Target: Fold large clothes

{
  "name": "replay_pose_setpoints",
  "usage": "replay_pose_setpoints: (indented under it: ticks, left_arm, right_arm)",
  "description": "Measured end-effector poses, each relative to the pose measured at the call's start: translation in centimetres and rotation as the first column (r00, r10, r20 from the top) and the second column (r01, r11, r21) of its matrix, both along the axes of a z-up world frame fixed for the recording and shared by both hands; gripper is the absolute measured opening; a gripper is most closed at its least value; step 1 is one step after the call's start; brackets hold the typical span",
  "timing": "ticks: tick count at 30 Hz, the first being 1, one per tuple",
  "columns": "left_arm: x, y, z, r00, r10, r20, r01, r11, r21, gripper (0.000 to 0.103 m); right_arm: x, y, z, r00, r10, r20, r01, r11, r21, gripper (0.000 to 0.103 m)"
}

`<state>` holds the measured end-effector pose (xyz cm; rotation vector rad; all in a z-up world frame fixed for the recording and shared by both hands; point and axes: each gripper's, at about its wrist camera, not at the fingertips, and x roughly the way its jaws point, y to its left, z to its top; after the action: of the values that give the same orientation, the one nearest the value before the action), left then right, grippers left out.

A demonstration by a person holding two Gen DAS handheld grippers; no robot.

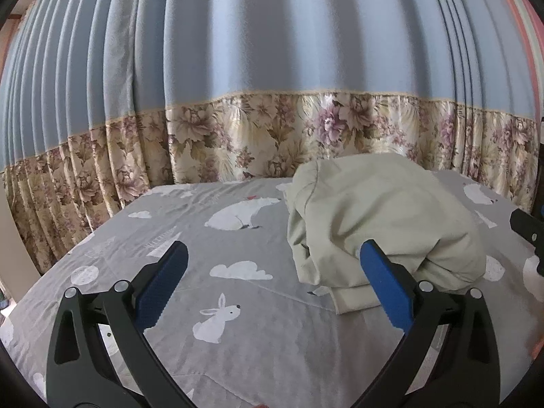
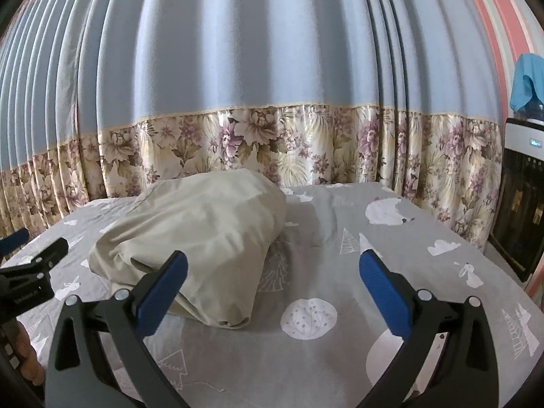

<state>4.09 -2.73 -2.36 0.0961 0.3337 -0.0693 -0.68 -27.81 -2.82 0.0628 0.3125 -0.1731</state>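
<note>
One pale green garment (image 1: 377,217) lies bundled in a rumpled, loosely folded heap on the bed (image 1: 238,323). Two grippers hover above: left gripper (image 1: 272,265) and right gripper (image 2: 272,268), fingers spread wide, holding nothing.

From my left wrist view the right gripper (image 1: 525,227) is cut off by the frame's right edge, only a black-and-blue tip showing, so I can't read its jaw gap there; my right wrist view clips the left gripper (image 2: 32,255) at its left edge the same way, with a bit of a hand (image 2: 29,353) below it. The pale green garment (image 1: 377,217) is bunched, its inner layers and underside hidden, and it covers the bed sheet (image 1: 238,340) toward the far edge. The dark appliance (image 2: 516,210) and blue cloth (image 2: 527,81) are cropped at the right frame edge, too small to identify.
</note>
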Motion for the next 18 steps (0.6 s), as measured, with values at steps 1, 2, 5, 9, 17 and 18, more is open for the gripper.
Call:
replay_pose_setpoints:
  ticks: [1,2,5,9,17,18]
  left_arm:
    - [-0.05,0.12,0.03,1.0,-0.002,0.002,0.002,1.0,-0.007,0.1]
    - [-0.1,0.15,0.02,1.0,-0.001,0.003,0.001,1.0,-0.008,0.1]
    - [-0.23,-0.11,0.05,1.0,0.001,0.012,-0.001,1.0,0.001,0.1]
    - [-0.45,-0.04,0.11,1.0,0.002,0.022,-0.002,1.0,-0.001,0.1]
    - [-0.7,-0.12,0.26,1.0,0.005,0.028,-0.005,1.0,-0.008,0.1]
    - [-0.78,-0.19,0.33,1.0,0.007,0.029,-0.007,1.0,-0.007,0.1]
  right_arm:
    - [-0.17,0.01,0.03,1.0,0.001,0.009,-0.001,1.0,-0.001,0.101]
    - [-0.23,0.06,0.02,1.0,0.001,0.012,-0.001,1.0,-0.003,0.101]
    - [-0.16,0.38,-0.01,1.0,0.001,0.009,-0.001,1.0,-0.017,0.101]
    - [-0.17,0.59,0.04,1.0,0.0,0.008,0.0,1.0,-0.025,0.101]
    - [-0.09,0.53,0.09,1.0,0.001,0.007,-0.001,1.0,-0.026,0.101]
    - [-0.09,0.55,0.09,1.0,0.001,0.007,0.0,1.0,-0.026,0.101]
